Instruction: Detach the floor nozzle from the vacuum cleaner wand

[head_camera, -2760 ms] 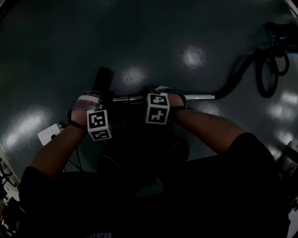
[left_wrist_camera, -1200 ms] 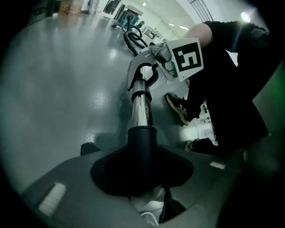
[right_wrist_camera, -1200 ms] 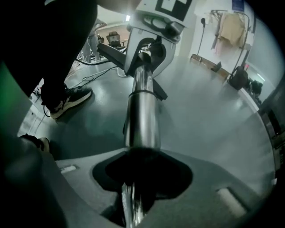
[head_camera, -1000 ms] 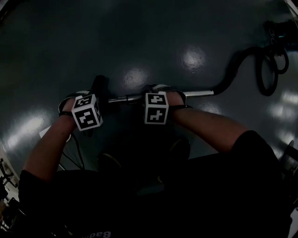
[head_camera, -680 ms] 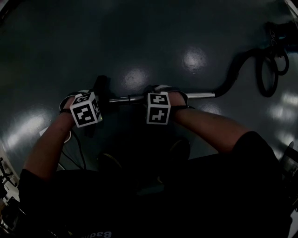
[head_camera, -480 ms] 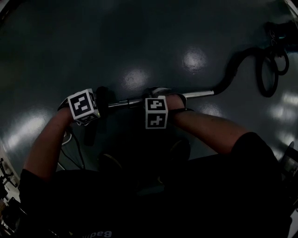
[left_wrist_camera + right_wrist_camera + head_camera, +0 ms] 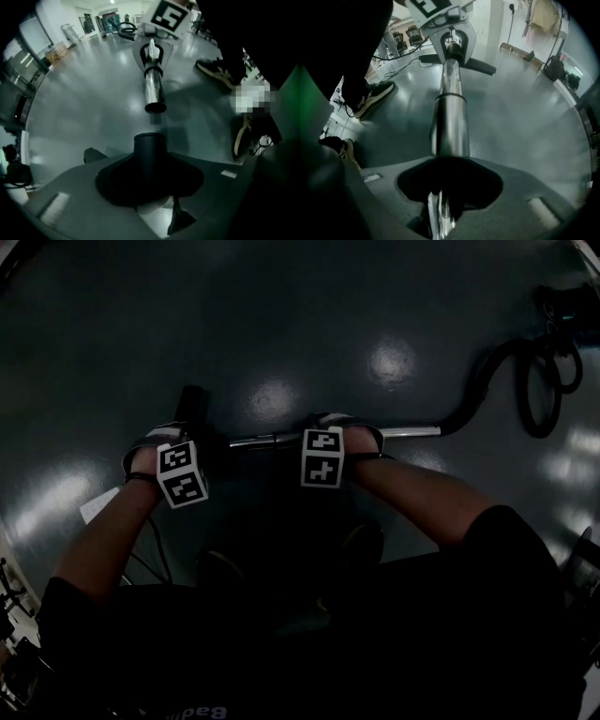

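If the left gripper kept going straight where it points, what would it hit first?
Probably the floor: the left gripper grips the nozzle neck, and only floor seems to lie beyond.

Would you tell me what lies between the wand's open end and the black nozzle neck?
Nothing: the left gripper view shows only bare grey floor in the gap between the wand and the nozzle neck.

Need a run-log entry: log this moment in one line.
left tongs: shut on floor nozzle neck | right tongs: shut on wand | wand end and neck apart
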The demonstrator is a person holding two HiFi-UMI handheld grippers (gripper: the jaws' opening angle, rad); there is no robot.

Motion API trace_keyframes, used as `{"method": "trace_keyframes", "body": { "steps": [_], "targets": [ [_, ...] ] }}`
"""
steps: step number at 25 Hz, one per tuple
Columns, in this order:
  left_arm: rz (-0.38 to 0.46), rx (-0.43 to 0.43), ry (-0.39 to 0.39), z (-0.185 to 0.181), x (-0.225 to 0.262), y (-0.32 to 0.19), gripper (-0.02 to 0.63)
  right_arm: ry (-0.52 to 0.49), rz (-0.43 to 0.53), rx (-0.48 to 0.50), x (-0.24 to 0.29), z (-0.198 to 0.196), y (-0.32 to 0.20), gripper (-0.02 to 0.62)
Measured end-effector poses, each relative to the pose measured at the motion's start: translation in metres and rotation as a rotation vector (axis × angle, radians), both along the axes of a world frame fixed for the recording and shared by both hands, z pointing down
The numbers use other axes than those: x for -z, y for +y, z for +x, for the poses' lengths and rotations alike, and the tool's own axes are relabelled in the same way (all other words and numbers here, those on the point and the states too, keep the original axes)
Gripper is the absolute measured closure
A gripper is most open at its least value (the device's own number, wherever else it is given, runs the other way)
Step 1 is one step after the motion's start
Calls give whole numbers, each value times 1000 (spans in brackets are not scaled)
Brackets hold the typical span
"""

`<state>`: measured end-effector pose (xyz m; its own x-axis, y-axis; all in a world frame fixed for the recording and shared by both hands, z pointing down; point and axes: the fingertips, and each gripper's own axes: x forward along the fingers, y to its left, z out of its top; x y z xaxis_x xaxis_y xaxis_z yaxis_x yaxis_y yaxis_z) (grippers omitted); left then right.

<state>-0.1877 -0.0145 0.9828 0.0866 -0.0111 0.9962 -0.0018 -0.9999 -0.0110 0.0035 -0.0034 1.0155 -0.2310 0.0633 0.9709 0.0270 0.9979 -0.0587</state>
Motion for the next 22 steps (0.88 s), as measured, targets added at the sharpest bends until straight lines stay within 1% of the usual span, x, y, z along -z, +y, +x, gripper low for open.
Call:
{"method": "trace_keyframes", "body": {
  "steps": [3,6,8,14,16,18,20,21,22],
  "targets": [
    [20,-77,-89,-7,-21,10,437,29,6,7,-12,-1,0,457],
    [34,-120,-138,-8,-34,13,439,44,2,15,-20,0,3,457],
    [41,-152,-154,-8,-41,16,439,54,-2,19,-26,3,6,457],
    [66,-244,-147,4,-51,32,442,43,4,20,-30,5,9,456],
    [58,-255,-136,7,-53,36,439,34,-3,21,-29,5,10,450],
    [22,-229,-88,14,-52,41,434,22,-17,19,-27,4,11,446],
    [-33,-175,-28,23,-51,45,420,8,-38,11,-26,4,12,435],
    [-55,-151,-12,26,-52,47,419,2,-52,4,-26,4,13,413],
    [-72,-135,-5,28,-53,50,406,-3,-66,-3,-25,4,15,405]
  ]
}}
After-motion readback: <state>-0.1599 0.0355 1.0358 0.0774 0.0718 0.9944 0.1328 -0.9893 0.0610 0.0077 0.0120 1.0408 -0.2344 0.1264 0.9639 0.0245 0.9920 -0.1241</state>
